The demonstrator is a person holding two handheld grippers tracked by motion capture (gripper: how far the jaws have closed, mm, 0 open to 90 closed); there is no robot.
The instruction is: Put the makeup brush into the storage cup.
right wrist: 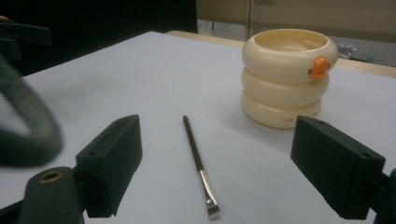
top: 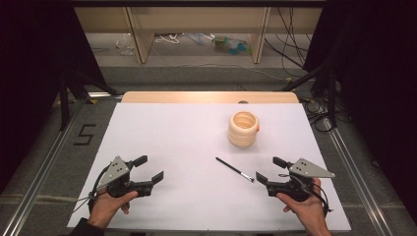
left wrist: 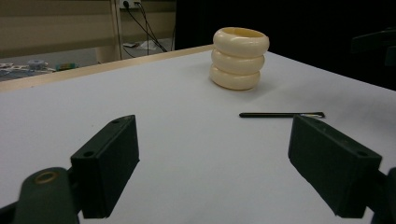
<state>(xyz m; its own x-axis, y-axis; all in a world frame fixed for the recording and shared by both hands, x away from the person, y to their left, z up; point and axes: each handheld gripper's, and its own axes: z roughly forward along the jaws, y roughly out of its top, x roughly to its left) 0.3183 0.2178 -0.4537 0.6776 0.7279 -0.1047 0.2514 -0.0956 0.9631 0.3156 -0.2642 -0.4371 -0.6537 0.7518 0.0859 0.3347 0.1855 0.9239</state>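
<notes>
Starting nearest you, your right claw [top: 265,169] sits low over the white worktop [top: 172,142], jaws spread wide and empty, with the makeup brush [top: 235,170] lying just ahead of its tips. The brush's long axis runs diagonally, its bristle end toward your right claw and its handle toward the worktop's middle. Your left claw [top: 150,168], equally wide and empty, rests well apart from the brush. Farther back stands the cream duck-faced ringed cup [top: 243,129].
</notes>
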